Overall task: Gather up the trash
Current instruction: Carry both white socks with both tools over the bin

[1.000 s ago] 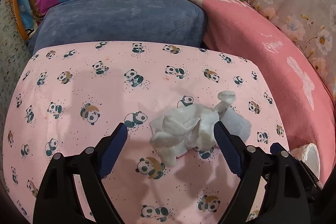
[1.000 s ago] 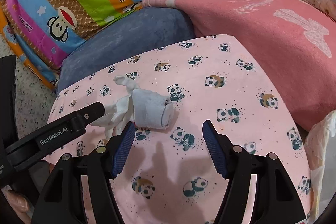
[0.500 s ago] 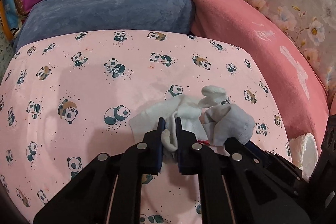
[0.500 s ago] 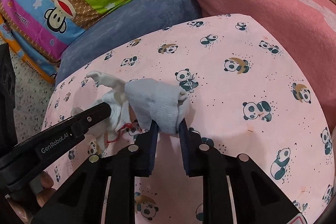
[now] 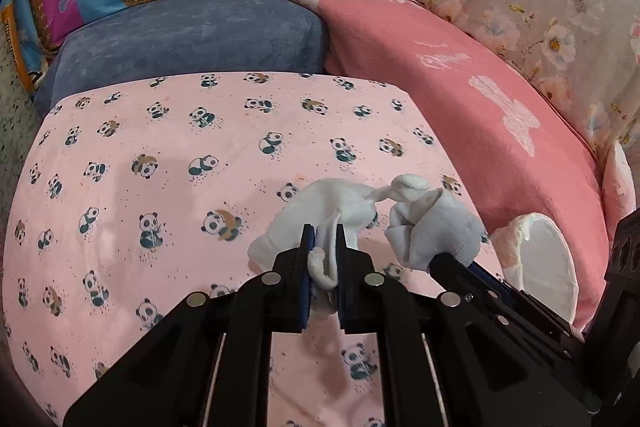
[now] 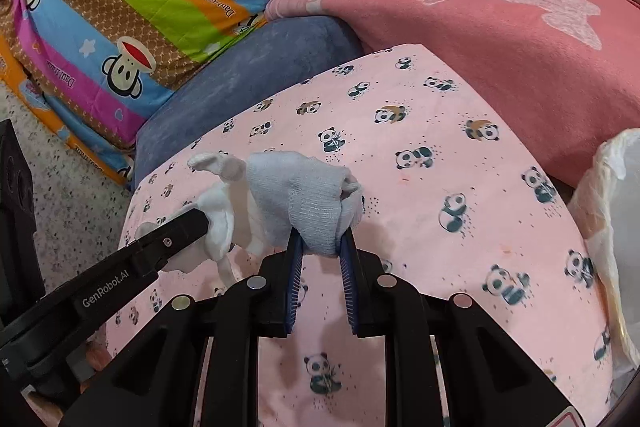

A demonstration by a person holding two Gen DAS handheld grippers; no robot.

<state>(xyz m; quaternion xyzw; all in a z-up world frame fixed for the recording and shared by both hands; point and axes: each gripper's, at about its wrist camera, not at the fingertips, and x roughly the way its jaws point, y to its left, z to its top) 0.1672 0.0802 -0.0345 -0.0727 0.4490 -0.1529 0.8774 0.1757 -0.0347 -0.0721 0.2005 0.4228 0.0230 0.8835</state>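
White sock [image 5: 332, 203] clamped in left gripper [image 5: 322, 239]; grey sock [image 6: 308, 203] clamped in right gripper [image 6: 320, 243]. Both held just over panda sheet [image 5: 160, 147]. Pickup done; carrying away and dropping off left.

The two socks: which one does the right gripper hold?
The light blue-grey sock; the right gripper pinches it, while the white sock is in the left gripper.

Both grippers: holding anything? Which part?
Left gripper is shut on the white cloth, pinching a fold near its lower edge. Right gripper is shut on the grey-blue sock, gripping its lower, rounded end.
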